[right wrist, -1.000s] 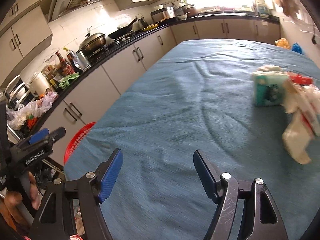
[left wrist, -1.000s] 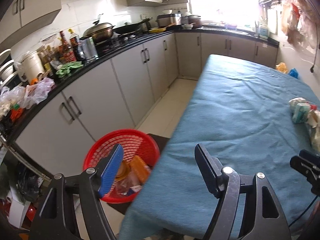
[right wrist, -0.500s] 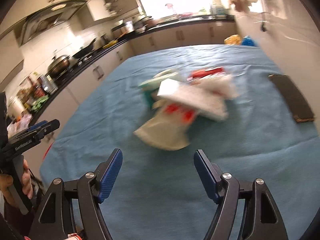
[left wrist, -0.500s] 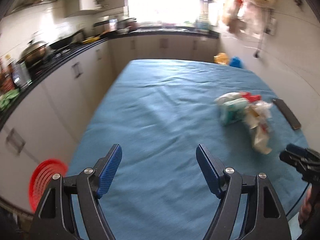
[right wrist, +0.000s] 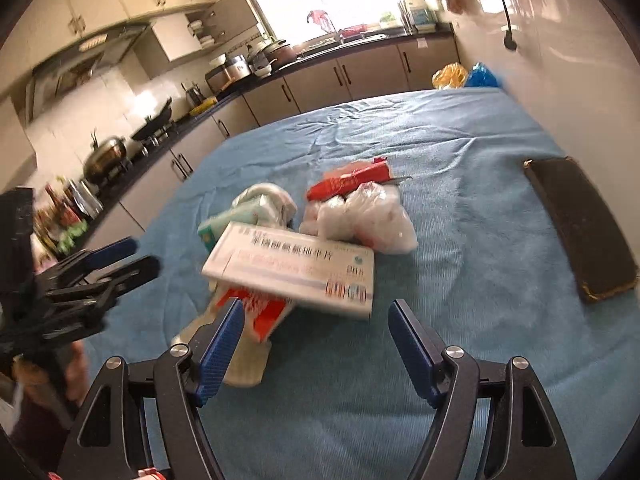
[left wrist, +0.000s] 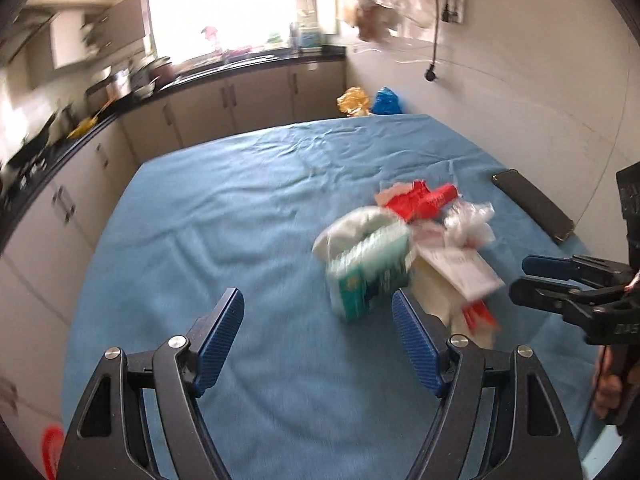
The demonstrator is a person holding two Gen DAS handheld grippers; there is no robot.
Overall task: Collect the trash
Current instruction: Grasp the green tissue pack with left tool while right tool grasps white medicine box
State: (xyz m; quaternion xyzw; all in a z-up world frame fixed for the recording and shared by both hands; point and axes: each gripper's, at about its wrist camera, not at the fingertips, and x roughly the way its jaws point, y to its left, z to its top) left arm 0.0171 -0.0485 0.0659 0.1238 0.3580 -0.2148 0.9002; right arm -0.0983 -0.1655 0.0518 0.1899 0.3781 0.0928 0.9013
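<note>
Both views have swung off the red basket and the cabinet run and onto the trash pile since a second ago; the basket that filled the left wrist view then is now only a red sliver at the lower left edge (left wrist: 51, 446).

Left hand-held gripper (left wrist: 318, 338): jaws apart, nothing between the pads, blue tabletop (left wrist: 200, 216) showing through the gap. Its right finger sits just beside a green-and-white carton (left wrist: 370, 280), not touching as far as the blur allows.

Right hand-held gripper (right wrist: 314, 342): jaws apart, empty. A flat white box with printed text (right wrist: 294, 266) lies just ahead of the gap, tilted, propped on other litter. The left finger overlaps a red-and-white packet (right wrist: 262, 314) in the picture; contact cannot be told.

Trash pile sits on the tabletop, toward the wall side, middle of its length:
- red wrapper (right wrist: 352, 182) at the far side
- crumpled clear plastic bag (right wrist: 366, 216) just beside it
- pale cloth-like wad (left wrist: 352, 224) behind the carton
- cream flat piece (right wrist: 246, 362) nearest, under the packet

A dark flat case (right wrist: 580, 228) lies apart from the pile, along the wall edge. Yellow and blue bags (left wrist: 368, 101) sit beyond the far end of the tabletop. Each hand-held gripper shows at the edge of the other's view.
</note>
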